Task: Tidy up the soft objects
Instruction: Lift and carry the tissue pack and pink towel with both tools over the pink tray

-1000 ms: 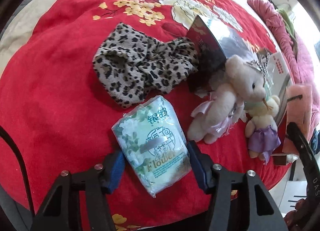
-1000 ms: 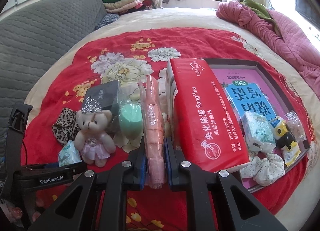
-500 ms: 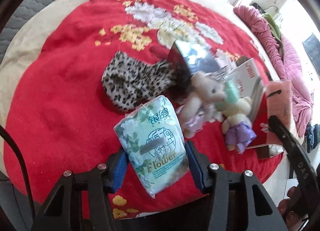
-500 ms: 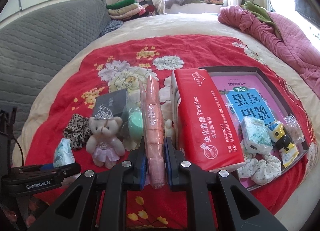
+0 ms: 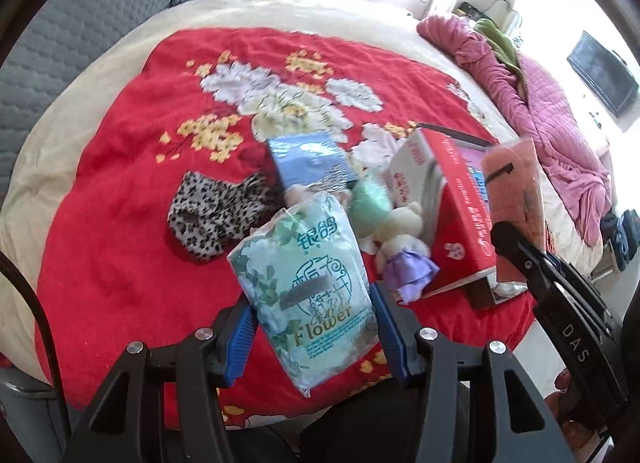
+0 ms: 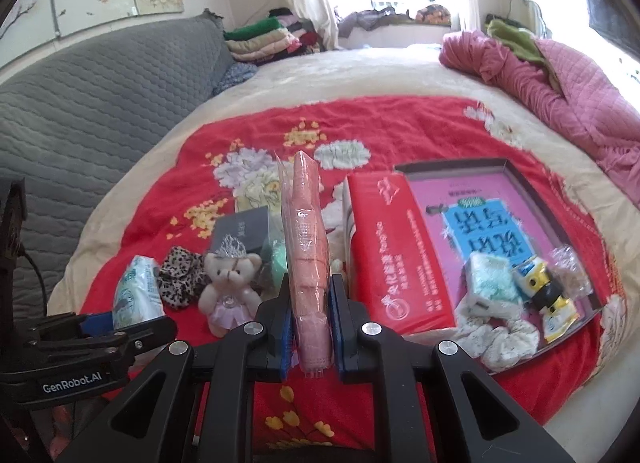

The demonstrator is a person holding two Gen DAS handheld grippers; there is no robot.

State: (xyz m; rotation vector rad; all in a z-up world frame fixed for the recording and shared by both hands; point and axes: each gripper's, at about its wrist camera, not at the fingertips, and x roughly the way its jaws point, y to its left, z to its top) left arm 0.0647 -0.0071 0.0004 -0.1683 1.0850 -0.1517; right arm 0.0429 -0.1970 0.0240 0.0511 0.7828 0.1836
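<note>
On a bed, left of the red box [image 6: 396,259]: left tongs [image 5: 312,327] clamp a tissue pack [image 5: 308,287] (held above the blanket), then a leopard scrunchie [image 6: 180,275], a crowned bear [image 6: 230,287], and right tongs [image 6: 310,323] clenched on a pink packet [image 6: 308,247], just beside the box.

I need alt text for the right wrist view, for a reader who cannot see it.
The right gripper holds a pink wrapped pack upright in its jaws above a red flowered blanket. A small teddy bear lies left of it, a red box right.
</note>
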